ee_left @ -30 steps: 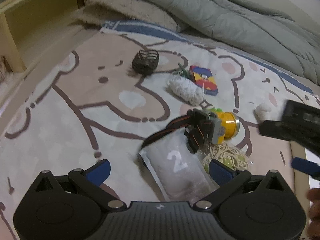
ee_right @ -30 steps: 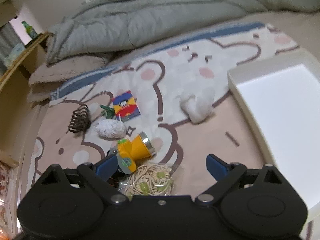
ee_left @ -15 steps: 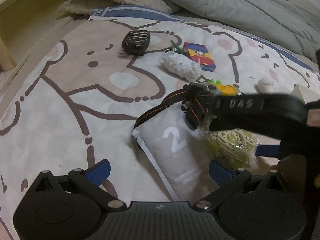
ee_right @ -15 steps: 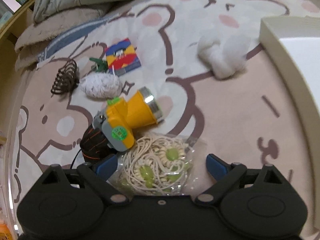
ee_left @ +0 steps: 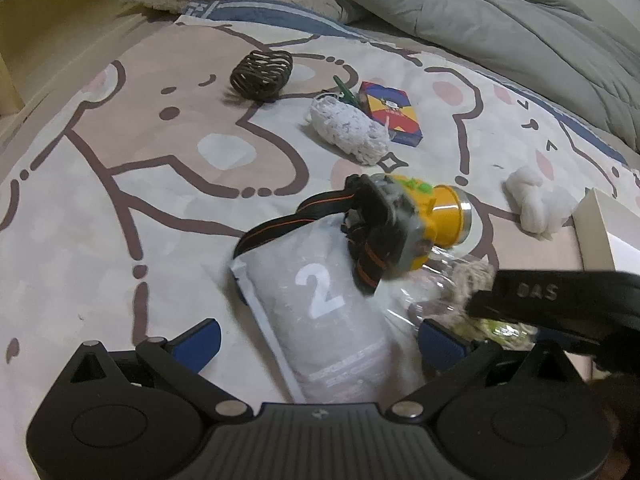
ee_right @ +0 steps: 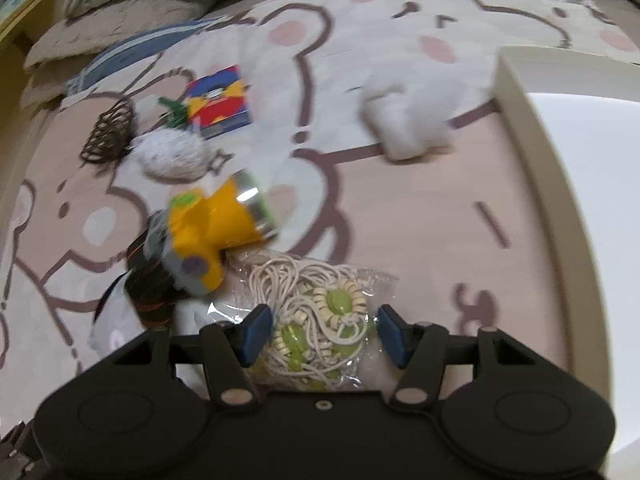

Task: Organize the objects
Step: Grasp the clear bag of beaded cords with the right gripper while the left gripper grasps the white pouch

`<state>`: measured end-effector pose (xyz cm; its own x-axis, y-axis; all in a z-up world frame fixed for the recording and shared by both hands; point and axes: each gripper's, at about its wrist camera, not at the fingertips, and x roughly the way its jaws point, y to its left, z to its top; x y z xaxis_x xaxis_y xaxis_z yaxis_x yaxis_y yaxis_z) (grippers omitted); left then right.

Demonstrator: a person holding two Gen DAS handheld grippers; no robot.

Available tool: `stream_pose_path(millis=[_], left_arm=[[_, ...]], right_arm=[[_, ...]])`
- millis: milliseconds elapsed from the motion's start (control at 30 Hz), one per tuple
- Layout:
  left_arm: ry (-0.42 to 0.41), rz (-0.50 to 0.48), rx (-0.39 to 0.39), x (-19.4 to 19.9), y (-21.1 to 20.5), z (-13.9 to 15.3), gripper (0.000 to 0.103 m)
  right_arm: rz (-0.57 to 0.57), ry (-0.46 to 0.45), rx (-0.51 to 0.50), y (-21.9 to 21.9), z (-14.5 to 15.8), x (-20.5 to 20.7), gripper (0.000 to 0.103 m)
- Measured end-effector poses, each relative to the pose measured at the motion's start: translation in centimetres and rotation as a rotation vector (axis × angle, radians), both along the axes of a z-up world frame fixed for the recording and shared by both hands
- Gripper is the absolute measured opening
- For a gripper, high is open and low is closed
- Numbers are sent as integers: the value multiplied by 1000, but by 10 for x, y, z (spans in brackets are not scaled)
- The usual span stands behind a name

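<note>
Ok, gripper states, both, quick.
Left gripper: open, straddling the grey "2" pouch, not gripping it.
Right gripper: closing around the clear bag of cord and green beads, pads not yet pressing.

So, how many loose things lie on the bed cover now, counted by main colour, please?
White or grey: 3: pouch marked 2, netted bundle, fluffy wad
Yellow: 1: headlamp
Dark brown: 1: coiled clip
Multicolour: 1: card box
Cream-green: 1: bagged cords
Total: 7

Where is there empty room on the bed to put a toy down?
Bare blanket lies left of the grey "2" pouch, and between the white tray and the yellow headlamp. It is crowded around the headlamp and bead bag.
</note>
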<state>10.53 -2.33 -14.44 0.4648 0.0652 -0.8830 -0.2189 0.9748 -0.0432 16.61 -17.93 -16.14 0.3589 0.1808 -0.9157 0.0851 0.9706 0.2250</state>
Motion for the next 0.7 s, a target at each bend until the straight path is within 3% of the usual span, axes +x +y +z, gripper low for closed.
stream_pose_path(millis=[200,300,367,433,533,700], left_arm=[[14,-30,57,8,-16,-14,103],[75,-95,175,11,-23,-28,103],[98,-133,233,8,-20,-34,103],[101,-136,237,6,-13,-32,103],[110,-129,233,4,-2,-27,103],[132,-119,236,1,21,-28,103]], right_arm=[[-47,-3,-42,-22,4,-5,61],[-94,-1,-14,-28,6,-9,70],[-126,2,47,-32,7,-10,83],[-163,3,81,-32,9,-10,93],[-195,1,64,-23,9,-7,101],[-227,20,18,-12,-1,-2,103]])
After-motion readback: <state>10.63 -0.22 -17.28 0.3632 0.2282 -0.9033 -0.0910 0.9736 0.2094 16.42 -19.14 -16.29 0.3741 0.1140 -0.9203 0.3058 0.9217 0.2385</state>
